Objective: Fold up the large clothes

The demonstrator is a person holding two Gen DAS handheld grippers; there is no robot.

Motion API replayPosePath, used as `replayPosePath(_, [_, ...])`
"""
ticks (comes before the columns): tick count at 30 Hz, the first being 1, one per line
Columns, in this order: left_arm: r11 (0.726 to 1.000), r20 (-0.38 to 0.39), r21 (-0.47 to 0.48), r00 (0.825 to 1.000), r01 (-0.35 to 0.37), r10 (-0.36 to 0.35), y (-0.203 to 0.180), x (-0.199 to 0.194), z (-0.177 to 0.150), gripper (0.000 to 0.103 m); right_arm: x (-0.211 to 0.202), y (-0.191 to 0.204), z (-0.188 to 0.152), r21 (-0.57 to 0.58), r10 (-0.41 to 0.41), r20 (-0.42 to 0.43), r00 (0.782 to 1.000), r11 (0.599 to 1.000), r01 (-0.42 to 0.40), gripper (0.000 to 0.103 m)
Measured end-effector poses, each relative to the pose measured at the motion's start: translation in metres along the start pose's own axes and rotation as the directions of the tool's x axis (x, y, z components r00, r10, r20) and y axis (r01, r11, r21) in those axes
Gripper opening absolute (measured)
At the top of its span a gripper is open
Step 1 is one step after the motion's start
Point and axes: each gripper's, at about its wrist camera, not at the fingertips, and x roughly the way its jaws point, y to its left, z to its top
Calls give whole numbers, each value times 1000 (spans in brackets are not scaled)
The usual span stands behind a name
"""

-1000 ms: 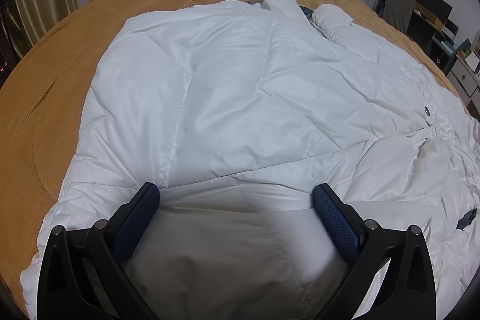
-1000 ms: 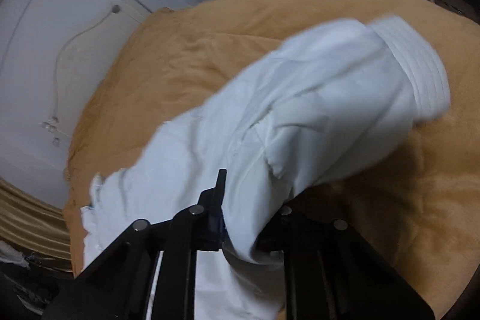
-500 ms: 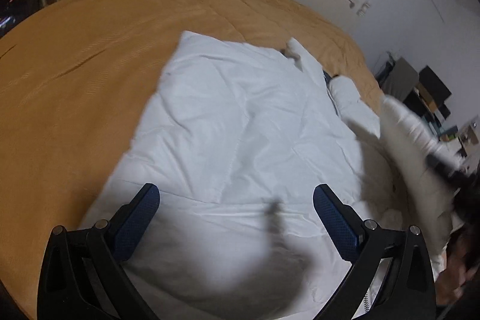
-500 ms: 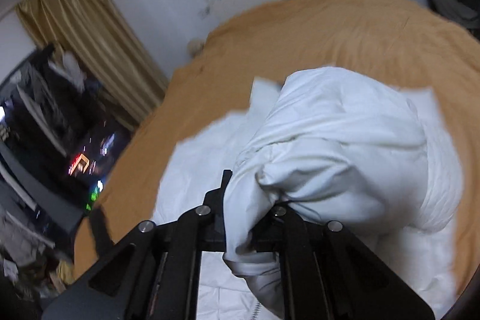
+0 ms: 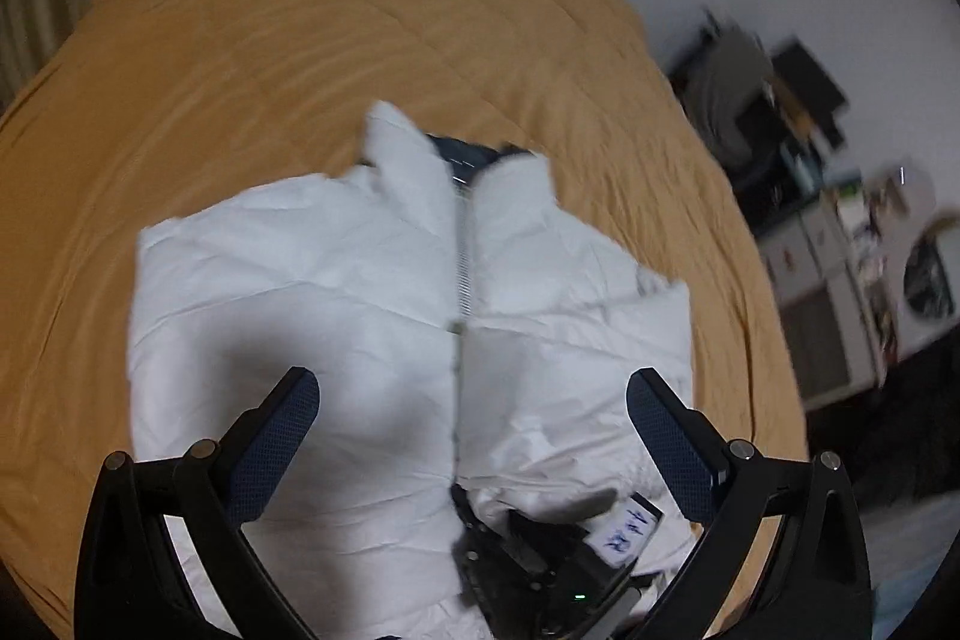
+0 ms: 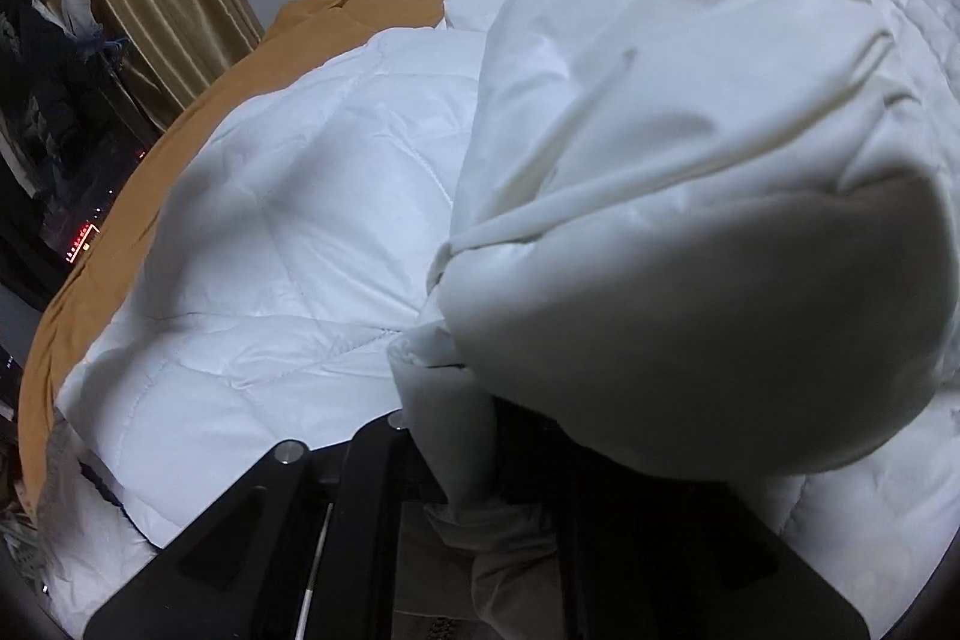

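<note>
so your right gripper (image 6: 474,466) is pinching the white puffy jacket (image 5: 360,292) sleeve (image 6: 690,196) over its body on the orange bed (image 5: 300,40), your left gripper (image 5: 474,424) hangs open, and most folding is left.

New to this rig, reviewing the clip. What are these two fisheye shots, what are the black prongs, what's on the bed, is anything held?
No robot arm: a person carries a handheld two-finger gripper in each hand, each with a camera looking along its fingers. The left view shows the left gripper open and empty above a white puffy jacket, zipped, spread on a mustard bedspread. The right view shows the right gripper shut on a fold of that jacket; the white bulge filling the frame is its sleeve, brought over the body. The jaws have just been closing on the fabric.
</note>
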Motion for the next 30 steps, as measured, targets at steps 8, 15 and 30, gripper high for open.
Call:
replayPosePath(8, [891, -215, 420, 936, -171, 280, -168, 108, -29, 101, 1, 11, -2, -3, 3, 12, 1000, 1000, -3, 10])
replayPosePath(15, [802, -230, 494, 840, -334, 492, -167, 164, -68, 41, -14, 10, -17, -4, 9, 16, 1000, 1000, -9, 11])
replayPosePath(30, [921, -180, 158, 907, -355, 381, -13, 74, 1, 16, -42, 23, -21, -41, -46, 40, 998, 998, 48, 36])
